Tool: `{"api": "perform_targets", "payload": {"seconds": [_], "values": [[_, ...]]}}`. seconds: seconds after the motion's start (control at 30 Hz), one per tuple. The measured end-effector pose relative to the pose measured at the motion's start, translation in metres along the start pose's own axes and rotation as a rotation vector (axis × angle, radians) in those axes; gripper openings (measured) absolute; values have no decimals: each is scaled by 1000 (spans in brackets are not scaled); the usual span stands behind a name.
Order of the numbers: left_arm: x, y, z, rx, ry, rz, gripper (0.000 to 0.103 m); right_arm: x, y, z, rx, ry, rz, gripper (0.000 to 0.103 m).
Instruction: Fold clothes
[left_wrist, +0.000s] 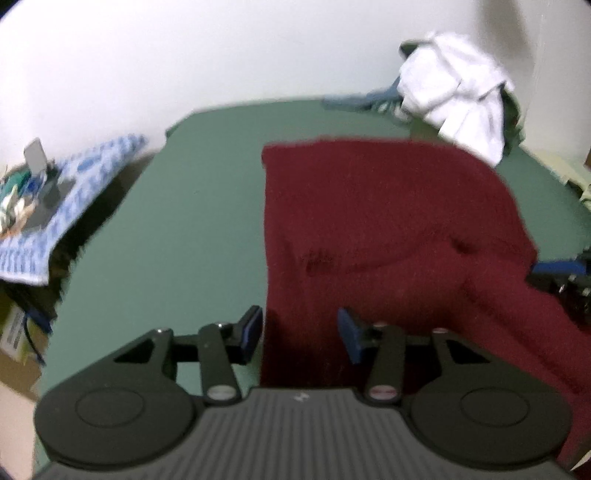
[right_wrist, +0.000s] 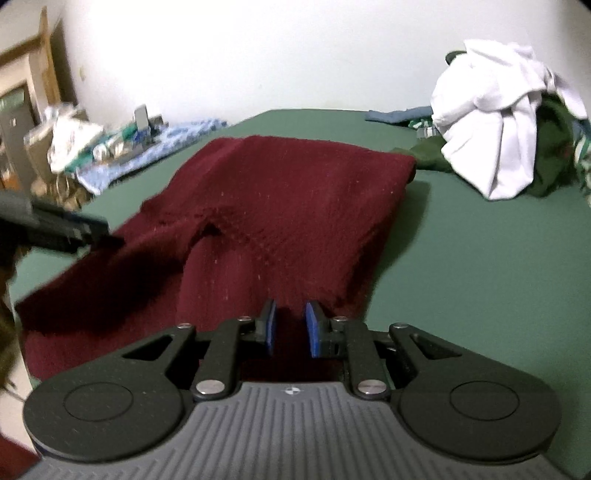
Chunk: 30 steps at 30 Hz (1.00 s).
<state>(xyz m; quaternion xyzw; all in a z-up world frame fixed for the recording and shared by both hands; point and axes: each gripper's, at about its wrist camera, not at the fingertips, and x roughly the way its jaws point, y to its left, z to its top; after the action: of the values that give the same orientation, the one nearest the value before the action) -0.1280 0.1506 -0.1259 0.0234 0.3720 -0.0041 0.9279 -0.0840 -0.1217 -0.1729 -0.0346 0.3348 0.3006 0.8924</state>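
Note:
A maroon knit sweater (left_wrist: 388, 221) (right_wrist: 295, 203) lies partly folded on the green surface (left_wrist: 184, 221) (right_wrist: 480, 277). My left gripper (left_wrist: 301, 334) is open just above the sweater's left near edge, its blue pads apart and not pressing the cloth. In the right wrist view the left gripper (right_wrist: 66, 229) shows as a dark shape at the sweater's left side. My right gripper (right_wrist: 290, 328) is shut on the sweater's near edge, with maroon fabric pinched between its blue pads. It also appears at the right rim of the left wrist view (left_wrist: 561, 277), against the sweater's right side.
A pile of clothes topped by a white garment (left_wrist: 454, 92) (right_wrist: 491, 122) sits at the far right corner, with a blue garment (left_wrist: 354, 99) (right_wrist: 399, 116) beside it. A blue-patterned cloth with clutter (left_wrist: 74, 192) (right_wrist: 147, 147) lies off the left edge. White wall behind.

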Motion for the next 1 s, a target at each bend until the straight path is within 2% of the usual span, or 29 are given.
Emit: {"api": "perform_targets", "payload": {"seconds": [0.13,0.17,0.27,0.33,0.5,1.0], "values": [[6,4,24,-5,-46,-31,48,-5,0,14,97,-13,-20,17],[12,5,30,-7,-51,-36,52,-3,2,20,114,-36,-23,17],[44,0,42,-10,7,-34,52,17,12,37,115,-47,-84,17],[63,-6,44,-5,46,-9,54,34,17,40,122,-4,-141,17],[73,-12,44,-5,34,46,82,43,27,34,117,5,-197,18],[79,6,41,-29,56,1,98,45,46,28,89,-17,-302,21]]}}
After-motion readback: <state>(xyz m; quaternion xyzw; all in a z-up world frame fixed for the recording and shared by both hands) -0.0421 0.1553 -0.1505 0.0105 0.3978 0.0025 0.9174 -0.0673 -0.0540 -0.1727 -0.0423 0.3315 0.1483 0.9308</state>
